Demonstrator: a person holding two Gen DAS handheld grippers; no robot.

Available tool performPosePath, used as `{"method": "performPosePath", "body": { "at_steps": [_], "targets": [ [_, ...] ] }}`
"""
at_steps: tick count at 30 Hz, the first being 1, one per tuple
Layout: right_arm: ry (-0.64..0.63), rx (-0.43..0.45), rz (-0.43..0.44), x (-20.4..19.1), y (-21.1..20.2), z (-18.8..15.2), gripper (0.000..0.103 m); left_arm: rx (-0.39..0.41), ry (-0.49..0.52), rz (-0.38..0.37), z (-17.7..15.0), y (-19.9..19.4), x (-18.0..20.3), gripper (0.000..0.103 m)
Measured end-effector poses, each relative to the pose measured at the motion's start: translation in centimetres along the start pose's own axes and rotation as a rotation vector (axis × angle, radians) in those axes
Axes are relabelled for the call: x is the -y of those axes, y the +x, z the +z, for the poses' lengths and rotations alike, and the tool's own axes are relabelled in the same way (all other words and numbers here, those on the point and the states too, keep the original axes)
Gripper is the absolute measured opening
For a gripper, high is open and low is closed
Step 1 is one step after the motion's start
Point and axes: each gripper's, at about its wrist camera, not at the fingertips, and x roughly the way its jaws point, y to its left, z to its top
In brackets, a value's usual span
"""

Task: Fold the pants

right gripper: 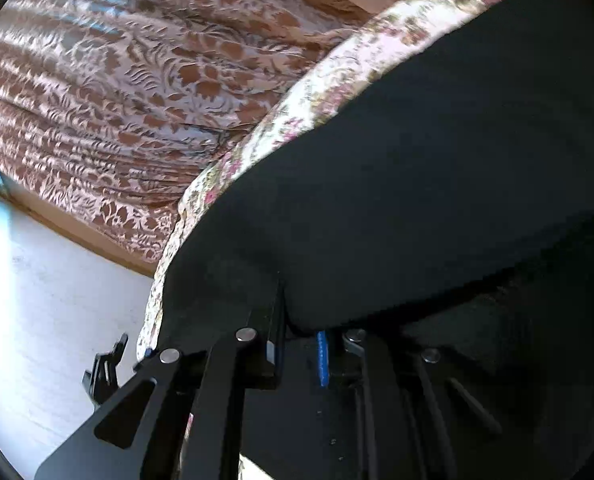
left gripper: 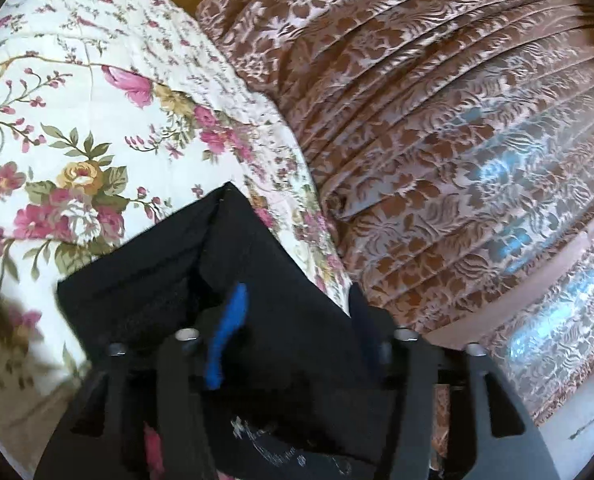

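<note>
Mid-fold: right gripper [right gripper: 297, 332] had its jaws clamped on the black pants [right gripper: 417, 184] lying on the floral bedspread [left gripper: 97, 120], left gripper [left gripper: 293, 320] stood half-open over a loose cloth corner; next probably lay and flatten the fold.

The left wrist view looks forward and slightly down, close over the black pants [left gripper: 217, 280] on a floral bedspread [left gripper: 77, 120]. The right wrist view tilts lower, closer to the same cloth. Both share the bedspread (and a brown patterned curtain [left gripper: 457, 120] beyond).
</note>
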Motion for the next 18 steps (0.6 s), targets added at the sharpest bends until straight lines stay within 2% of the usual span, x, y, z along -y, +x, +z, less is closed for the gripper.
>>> {"method": "performPosePath", "body": {
  "at_steps": [2, 5, 7, 9, 11, 13, 18],
  "targets": [
    [0.021, 0.01, 0.015, 0.6, -0.1, -0.1, 0.011, 0.003, -0.001, 0.009, -0.4, -0.7, 0.2, 0.063],
    [0.004, 0.016, 0.006, 0.4, -0.2, -0.1, 0.012, 0.038, -0.022, 0.066, -1.1, -2.2, 0.1, 0.069],
    [-0.014, 0.015, 0.004, 0.3, -0.2, -0.1, 0.013, 0.039, -0.013, 0.082, -1.7, -3.0, 0.3, 0.069],
    [-0.028, 0.016, -0.005, 0.2, -0.3, 0.0, 0.021, 0.021, 0.033, 0.108, -2.7, -3.8, 1.0, 0.069],
    [-0.031, 0.024, 0.003, 0.1, -0.7, 0.2, 0.037, -0.015, 0.058, 0.13, -3.6, -3.9, 1.4, 0.069],
    [-0.033, 0.043, -0.001, -0.2, -1.2, 0.4, 0.048, -0.035, 0.06, 0.107, -4.7, -4.1, 1.7, 0.069],
    [0.009, 0.077, -0.001, 0.8, -2.3, 0.7, 0.048, -0.13, 0.094, 0.066, -6.7, -2.5, 2.9, 0.069]
  ]
}}
